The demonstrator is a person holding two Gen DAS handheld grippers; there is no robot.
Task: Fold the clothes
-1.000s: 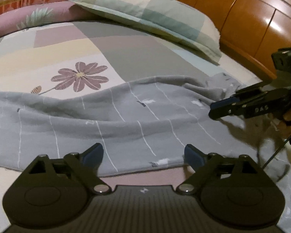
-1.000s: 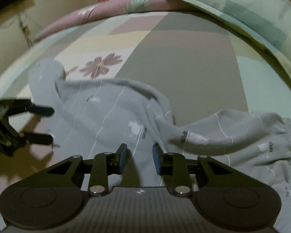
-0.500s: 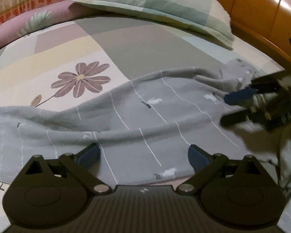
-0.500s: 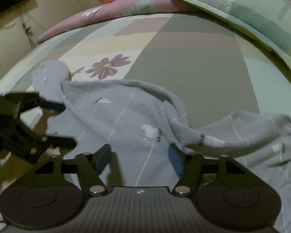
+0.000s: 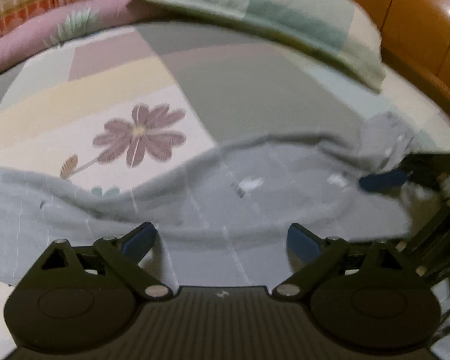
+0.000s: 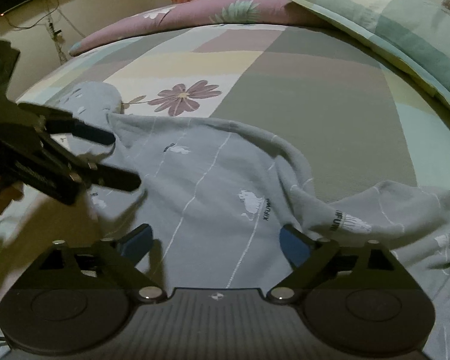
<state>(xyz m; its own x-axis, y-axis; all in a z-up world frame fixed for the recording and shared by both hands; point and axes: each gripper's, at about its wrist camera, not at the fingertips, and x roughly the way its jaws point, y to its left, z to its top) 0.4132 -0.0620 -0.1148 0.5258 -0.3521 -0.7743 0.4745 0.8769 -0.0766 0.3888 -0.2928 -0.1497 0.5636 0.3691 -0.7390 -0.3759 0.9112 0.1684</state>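
The bed [image 6: 300, 105], under a patchwork sheet with a purple flower print [image 6: 184, 97], fills both your views. Open sheet lies beyond the garment up to the checked pillow [image 6: 405, 27] and the pink bolster [image 6: 195, 15]. A wooden headboard [image 5: 420, 21] bounds the pillow side.

The grey garment [image 6: 201, 186], marked with thin white lines and small white prints, lies with its long axis across both views, side to side. Its far edge rises in a wave and it is creased, not flat. One end bunches near the flower; the other trails past your right gripper [image 6: 214, 240] toward the frame edge.

Your right gripper's jaws are opening and stand wide, over the cloth but not pinching it. Your left gripper [image 5: 222, 240] also shows its jaws spread wide above the garment's near edge, holding nothing. In the right wrist view it [image 6: 117, 162] reaches in over the bunched end; contact with the cloth there cannot be told.
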